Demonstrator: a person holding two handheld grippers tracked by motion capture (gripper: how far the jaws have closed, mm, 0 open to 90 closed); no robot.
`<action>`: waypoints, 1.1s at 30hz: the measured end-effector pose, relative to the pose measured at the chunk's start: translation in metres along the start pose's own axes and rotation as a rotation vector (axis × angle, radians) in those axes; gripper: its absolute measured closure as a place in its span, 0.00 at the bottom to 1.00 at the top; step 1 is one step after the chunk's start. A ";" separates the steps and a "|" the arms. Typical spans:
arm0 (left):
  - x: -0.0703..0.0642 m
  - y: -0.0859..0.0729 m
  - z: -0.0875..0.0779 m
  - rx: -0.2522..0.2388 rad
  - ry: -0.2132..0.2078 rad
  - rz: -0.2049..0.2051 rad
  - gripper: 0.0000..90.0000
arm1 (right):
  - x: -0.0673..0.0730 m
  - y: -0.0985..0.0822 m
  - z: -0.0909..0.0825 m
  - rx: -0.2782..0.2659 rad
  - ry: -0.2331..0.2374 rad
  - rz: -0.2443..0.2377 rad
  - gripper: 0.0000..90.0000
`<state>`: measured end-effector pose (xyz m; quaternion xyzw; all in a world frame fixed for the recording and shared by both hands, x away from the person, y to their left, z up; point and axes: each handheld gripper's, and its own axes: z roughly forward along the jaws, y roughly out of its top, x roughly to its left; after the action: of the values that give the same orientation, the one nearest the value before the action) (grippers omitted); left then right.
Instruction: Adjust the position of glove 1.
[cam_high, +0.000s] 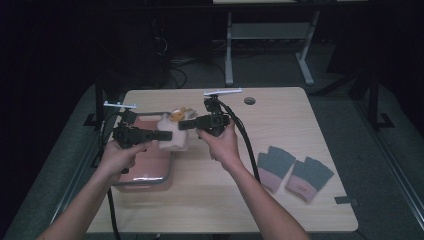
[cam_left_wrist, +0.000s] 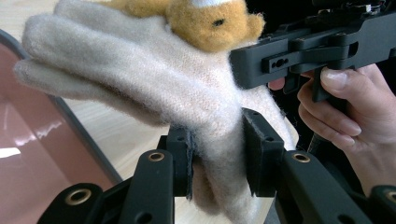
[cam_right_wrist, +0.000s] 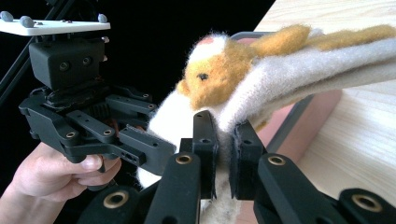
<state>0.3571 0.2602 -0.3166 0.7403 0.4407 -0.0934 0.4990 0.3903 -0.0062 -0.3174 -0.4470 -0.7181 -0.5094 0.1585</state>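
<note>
A cream woolly glove (cam_high: 175, 136) with an orange animal face on it hangs in the air over the right edge of a pink tray (cam_high: 150, 178). Both grippers hold it at its cuff end. My left gripper (cam_high: 168, 135) comes in from the left, and in the left gripper view its jaws (cam_left_wrist: 217, 149) are shut on a fold of the glove (cam_left_wrist: 154, 79). My right gripper (cam_high: 183, 125) comes in from the right, and in the right gripper view it (cam_right_wrist: 224, 154) pinches the glove (cam_right_wrist: 299, 70) just under the animal face. The glove's fingers droop away sideways.
A pair of grey and pink fingerless gloves (cam_high: 295, 172) lies on the wooden table (cam_high: 220, 200) to the right of my right forearm. A round cable hole (cam_high: 249, 100) sits near the far edge. Black cables trail from both grippers.
</note>
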 end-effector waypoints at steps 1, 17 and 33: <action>0.001 0.000 -0.002 -0.002 0.001 -0.001 0.74 | 0.001 0.001 0.001 0.001 0.001 -0.001 0.92; 0.013 -0.003 -0.024 -0.015 0.022 -0.019 0.74 | 0.011 0.010 0.026 0.030 0.018 -0.021 0.92; 0.035 -0.011 -0.039 -0.003 0.035 -0.059 0.74 | 0.011 0.010 0.057 0.052 0.046 -0.005 0.92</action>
<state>0.3577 0.3134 -0.3250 0.7278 0.4714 -0.0945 0.4891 0.4054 0.0495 -0.3284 -0.4288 -0.7284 -0.5012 0.1853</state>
